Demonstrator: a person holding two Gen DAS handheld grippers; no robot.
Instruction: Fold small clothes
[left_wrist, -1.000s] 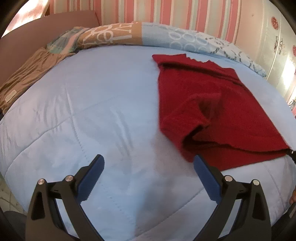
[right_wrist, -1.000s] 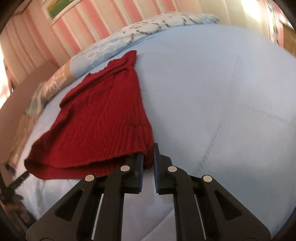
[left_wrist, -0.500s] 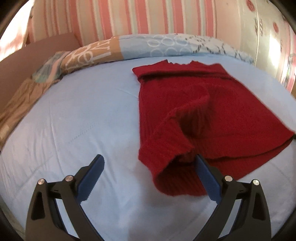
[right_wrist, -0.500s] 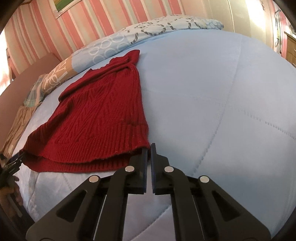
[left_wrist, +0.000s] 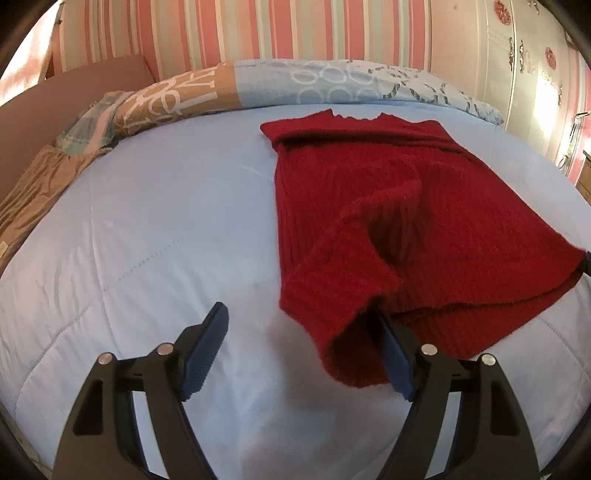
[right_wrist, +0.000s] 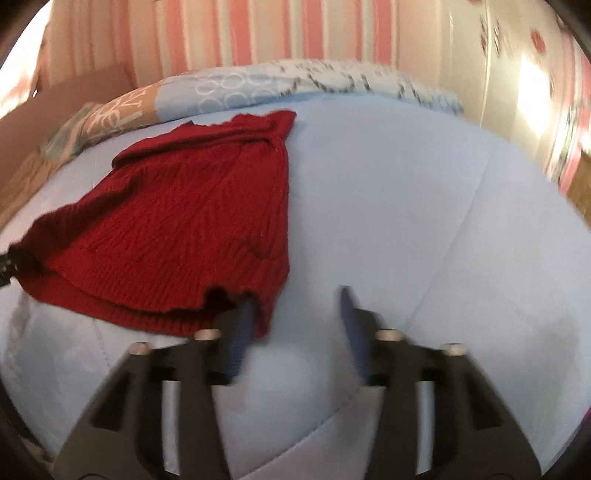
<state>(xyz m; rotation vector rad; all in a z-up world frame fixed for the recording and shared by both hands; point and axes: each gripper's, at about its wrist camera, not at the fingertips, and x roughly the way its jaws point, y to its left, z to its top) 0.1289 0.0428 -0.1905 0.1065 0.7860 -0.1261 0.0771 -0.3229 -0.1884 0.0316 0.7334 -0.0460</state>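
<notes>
A red knit sweater lies on the light blue quilt, neck toward the pillows, one sleeve folded across its body. My left gripper is closing; the sleeve cuff hangs between its blue fingers and rests against the right one, while the left one is well clear of it. In the blurred right wrist view my right gripper is opening at the sweater hem. The hem corner drapes by its left finger and nothing is pinched.
Patterned pillows line the head of the bed under a striped wall. A brown blanket lies at the left edge and a pale wardrobe stands at the right. Bare quilt spreads right of the sweater.
The right gripper, shut on the hem corner before, has parted its jaws and let it go. The left gripper moved in on the sleeve cuff, which now lies between its narrowing fingers.
</notes>
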